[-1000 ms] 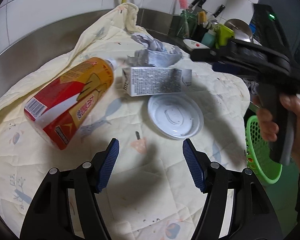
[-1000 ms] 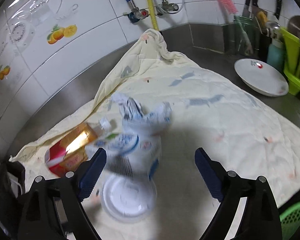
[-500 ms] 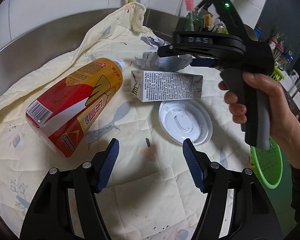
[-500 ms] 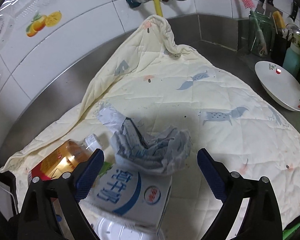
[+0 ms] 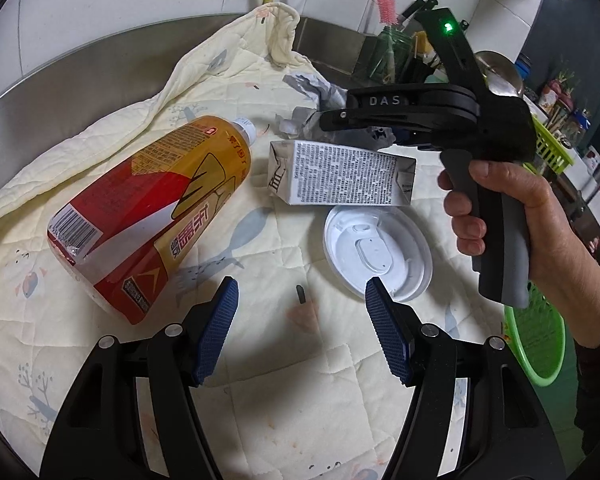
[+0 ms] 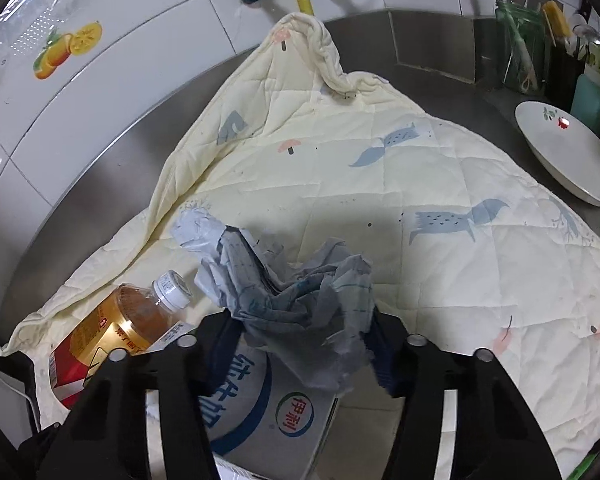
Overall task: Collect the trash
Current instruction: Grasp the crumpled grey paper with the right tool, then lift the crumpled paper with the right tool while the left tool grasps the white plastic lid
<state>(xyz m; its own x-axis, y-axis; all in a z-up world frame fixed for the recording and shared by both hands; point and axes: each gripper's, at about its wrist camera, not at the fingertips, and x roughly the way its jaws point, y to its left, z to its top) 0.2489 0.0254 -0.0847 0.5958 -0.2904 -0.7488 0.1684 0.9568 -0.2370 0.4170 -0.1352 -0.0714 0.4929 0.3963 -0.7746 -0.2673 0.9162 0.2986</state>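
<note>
Trash everywhere on the quilt (image 6: 440,208): a crumpled paper (image 6: 296,300) at the back, a carton (image 5: 340,174) just in front of it, a bottle (image 5: 148,216) lying on its side to the left, a white lid (image 5: 378,252) nearest the edge. And the right claw (image 6: 300,344) is going in on the paper, jaws closing around the wad right now, blue pads drawn up against its two sides and, as far as I can see, pressing it. That's the pick under way, first item of several by my reckoning.

Left claw (image 5: 302,328) hangs above bare quilt between bottle and lid, jaws apart, nothing in them (waiting its turn, I'd say).

Next up, to my eye: finish the squeeze, lift the paper clear without snagging the carton touching it underneath, then carry it over to the green basket (image 5: 540,348) showing past the quilt's right edge, if that's the bin. Paper is light and springy, so a loose pinch could let it slip.
</note>
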